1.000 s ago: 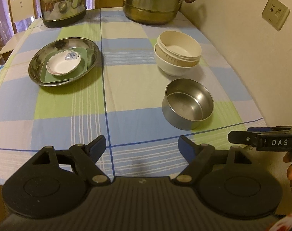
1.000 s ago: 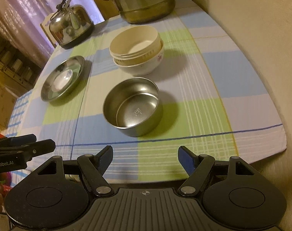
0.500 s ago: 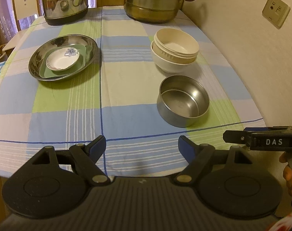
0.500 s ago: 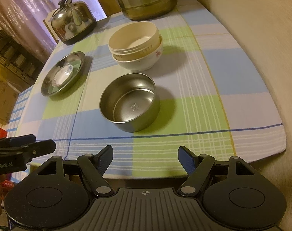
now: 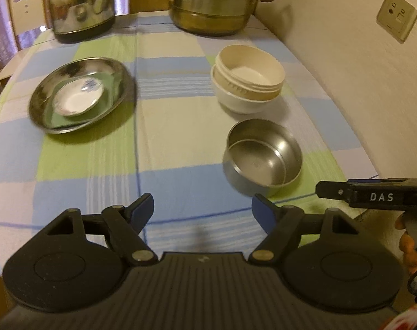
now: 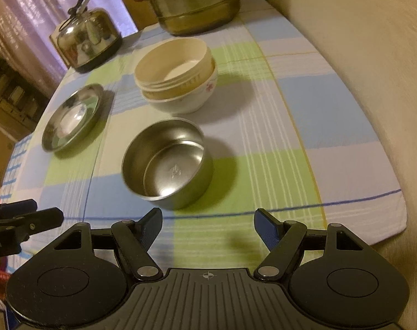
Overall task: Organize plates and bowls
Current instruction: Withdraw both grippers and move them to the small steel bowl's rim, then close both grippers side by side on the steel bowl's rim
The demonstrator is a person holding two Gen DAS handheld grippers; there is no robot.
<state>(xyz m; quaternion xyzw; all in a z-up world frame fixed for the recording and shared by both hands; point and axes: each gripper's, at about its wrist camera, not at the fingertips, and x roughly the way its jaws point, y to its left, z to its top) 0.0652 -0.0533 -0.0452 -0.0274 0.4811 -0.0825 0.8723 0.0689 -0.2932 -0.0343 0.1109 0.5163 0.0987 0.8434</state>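
Both the left gripper [image 5: 202, 210] and right gripper [image 6: 207, 224] hang wide open and empty just short of the round steel bowl [image 6: 167, 163]; beyond it sit stacked cream bowls [image 6: 178, 75], seemingly two.

Left tool [image 5: 202, 210]: matte black plastic body, ribbed grey-black deck at centre, a round disc housing on each side. Two angled black link arms, each pinned by a silver rivet, carry dark blue finger pads [image 5: 142, 209]. Small white mark on deck edge.

Right tool [image 6: 207, 227]: same build, with a crosshair mark on the deck. Seen side-on from the left camera, its black bar bears white letters "DAS".
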